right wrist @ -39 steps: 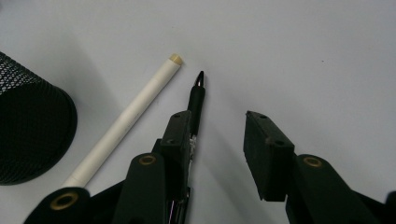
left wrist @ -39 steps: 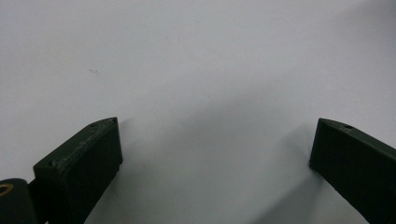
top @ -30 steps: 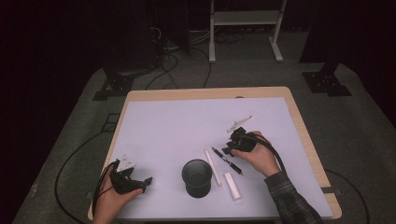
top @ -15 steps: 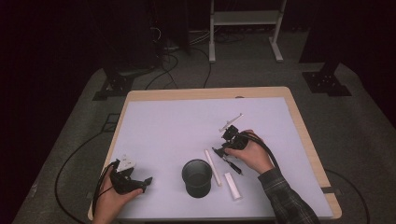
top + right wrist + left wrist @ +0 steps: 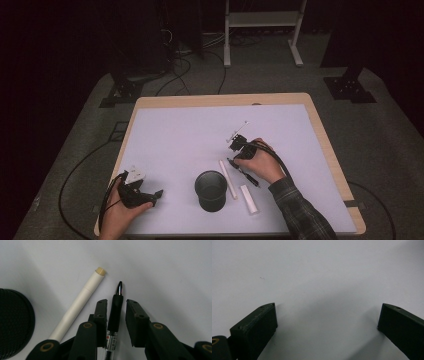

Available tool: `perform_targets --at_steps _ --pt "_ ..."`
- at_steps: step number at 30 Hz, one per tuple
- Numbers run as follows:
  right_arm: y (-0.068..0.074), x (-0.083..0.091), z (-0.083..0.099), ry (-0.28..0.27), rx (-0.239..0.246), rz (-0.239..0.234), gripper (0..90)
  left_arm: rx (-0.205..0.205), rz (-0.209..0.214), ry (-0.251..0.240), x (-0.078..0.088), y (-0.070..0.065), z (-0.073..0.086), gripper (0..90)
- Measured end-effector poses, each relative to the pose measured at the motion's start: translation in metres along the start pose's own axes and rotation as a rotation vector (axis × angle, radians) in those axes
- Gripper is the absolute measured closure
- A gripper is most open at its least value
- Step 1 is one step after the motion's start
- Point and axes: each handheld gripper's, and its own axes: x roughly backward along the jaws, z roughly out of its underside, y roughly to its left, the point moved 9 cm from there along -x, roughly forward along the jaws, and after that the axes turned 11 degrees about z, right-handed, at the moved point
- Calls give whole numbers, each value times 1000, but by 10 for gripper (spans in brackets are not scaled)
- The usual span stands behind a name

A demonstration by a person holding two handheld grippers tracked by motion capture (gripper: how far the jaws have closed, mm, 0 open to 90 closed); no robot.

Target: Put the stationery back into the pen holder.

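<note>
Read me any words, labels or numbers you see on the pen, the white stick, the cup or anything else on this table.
Pen: a red and white label on the clear barrel, print too small to read.
White stick: no text.
Black cup: no text visible.
White block: no text visible.

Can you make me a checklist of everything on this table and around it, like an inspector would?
Surface: white table top with a wooden edge; flat and bare between the things.
Job's things: black pen lying between the right gripper's jaws; long white stick beside it; black mesh cup; short white piece to the right of the cup.
Clutter: nothing seen.
Grippers: right gripper has its jaws close around the pen; they have just been closing, and a small gap shows on one side. Left gripper is wide open over bare table.
Cables: one trails from each gripper; more lie on the floor behind.
Surroundings: dark room, grey floor mat, white metal stand.
</note>
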Motion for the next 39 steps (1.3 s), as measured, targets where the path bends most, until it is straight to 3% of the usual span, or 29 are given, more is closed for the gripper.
perform_targets --at_steps 12,24,39 --pt "3 -11 -5 74 42 43 733 0 0 0 0 0 0 14" --pt "1 -14 -8 143 59 53 785 0 0 0 0 0 0 14" --pt "1 -14 -8 139 56 48 795 0 0 0 0 0 0 14"
